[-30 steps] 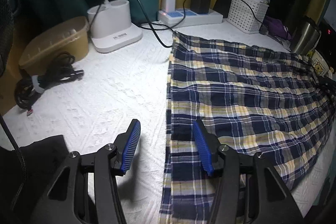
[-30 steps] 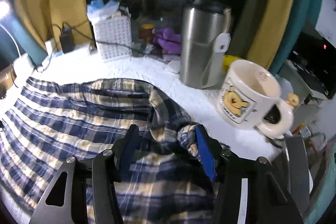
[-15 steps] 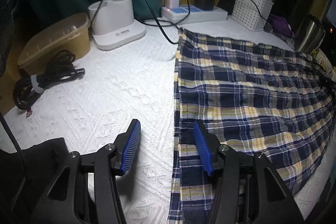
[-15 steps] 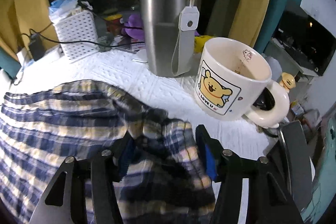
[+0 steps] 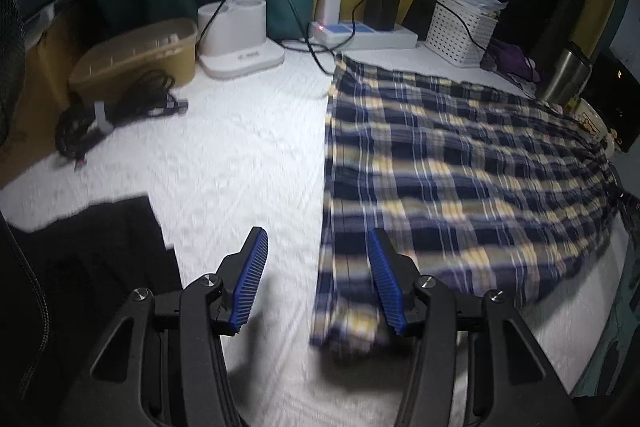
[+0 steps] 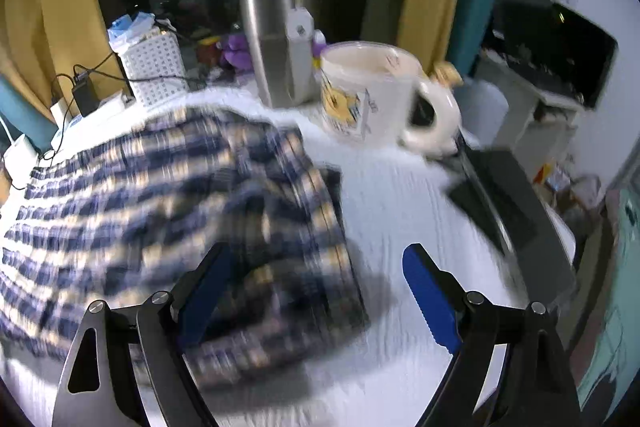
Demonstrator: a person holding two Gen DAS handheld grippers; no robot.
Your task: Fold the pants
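We take the plaid pants (image 5: pixel 452 167) as our landmark: a thin woven cloth in navy, cream and yellow checks, spread nearly flat on the white, nubbly table cover (image 5: pixel 240 155). Their straight hemmed edge runs toward us, and its near corner is bunched into soft folds.

Our left gripper (image 5: pixel 318 277) hangs above that corner, its ribbed blue pads parted with nothing clamped; one pad sits over bare cover beside the hem, the other over the plaid. Our right gripper (image 6: pixel 316 297) is at the opposite, rumpled end of the pants, its jaws opening; the cloth's edge lies below the gap, but neither pad presses on it.

Left of the pants, the cover is open up to a coiled black cable (image 5: pixel 108 111) and a tan oval tub (image 5: pixel 136 55). Behind the pants stand a glossy white lamp base (image 5: pixel 240 39), a power strip (image 5: pixel 364 35) and a white perforated basket (image 5: pixel 460 27).

Just past the rumpled end, room is tight: a brushed steel tumbler (image 6: pixel 276 43) and a rounded cream mug (image 6: pixel 372 91) stand near, a flat dark slab (image 6: pixel 512 211) further along. A bare white strip separates the pants from these.
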